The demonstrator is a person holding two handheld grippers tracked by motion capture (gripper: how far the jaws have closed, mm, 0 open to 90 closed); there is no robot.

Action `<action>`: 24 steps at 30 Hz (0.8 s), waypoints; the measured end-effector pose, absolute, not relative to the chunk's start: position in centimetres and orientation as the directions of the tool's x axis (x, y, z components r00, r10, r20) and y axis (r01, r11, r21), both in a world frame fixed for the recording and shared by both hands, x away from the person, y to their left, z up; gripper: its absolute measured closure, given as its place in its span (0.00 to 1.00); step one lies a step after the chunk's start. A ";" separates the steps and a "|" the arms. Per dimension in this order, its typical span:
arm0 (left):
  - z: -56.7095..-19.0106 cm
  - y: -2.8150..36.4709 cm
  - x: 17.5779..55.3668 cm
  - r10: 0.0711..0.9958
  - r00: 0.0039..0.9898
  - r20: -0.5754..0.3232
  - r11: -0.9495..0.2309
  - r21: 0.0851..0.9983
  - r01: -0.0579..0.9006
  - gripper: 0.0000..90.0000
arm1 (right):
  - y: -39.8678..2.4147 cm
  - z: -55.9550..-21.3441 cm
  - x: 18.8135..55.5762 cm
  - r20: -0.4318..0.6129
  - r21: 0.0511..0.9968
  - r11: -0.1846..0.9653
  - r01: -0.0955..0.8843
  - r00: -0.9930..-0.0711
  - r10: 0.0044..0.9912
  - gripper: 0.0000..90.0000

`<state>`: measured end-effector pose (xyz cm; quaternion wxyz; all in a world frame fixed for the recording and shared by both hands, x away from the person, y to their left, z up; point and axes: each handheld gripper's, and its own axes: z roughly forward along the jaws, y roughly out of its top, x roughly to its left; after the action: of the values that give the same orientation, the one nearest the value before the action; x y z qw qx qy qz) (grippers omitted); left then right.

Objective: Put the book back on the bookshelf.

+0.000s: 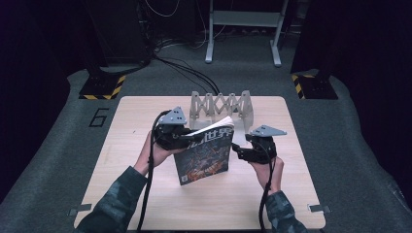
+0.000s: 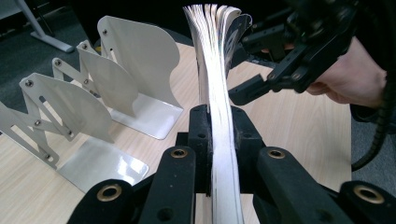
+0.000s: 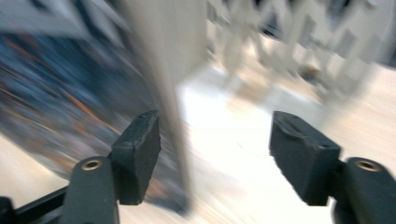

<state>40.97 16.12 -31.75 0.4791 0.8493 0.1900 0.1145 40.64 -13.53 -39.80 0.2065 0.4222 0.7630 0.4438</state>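
Black left tool [image 2: 219, 140] clamps the magazine [image 2: 215, 70] upright, centre frame; right tool [image 3: 215, 154] gapes empty. One-sided grip could let it flop against the rack [image 1: 221, 104].

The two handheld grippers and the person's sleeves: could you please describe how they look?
The left gripper and right gripper are both matte black linkage frames with brass-coloured pivot bushings. Each has a grey three-cornered plate on top and a black cable trailing back. The sleeves are dark camouflage.
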 end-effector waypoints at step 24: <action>-31.3 15.5 39.8 0.451 0.892 0.023 -0.491 0.841 0.227 0.91 | -20.4 -52.5 42.5 0.004 0.720 0.187 0.668 -0.274 0.962 0.04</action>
<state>39.78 15.50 -31.32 0.4640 0.8548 0.1983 0.1211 42.45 -20.39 -52.54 0.2342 0.5550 0.7341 0.3136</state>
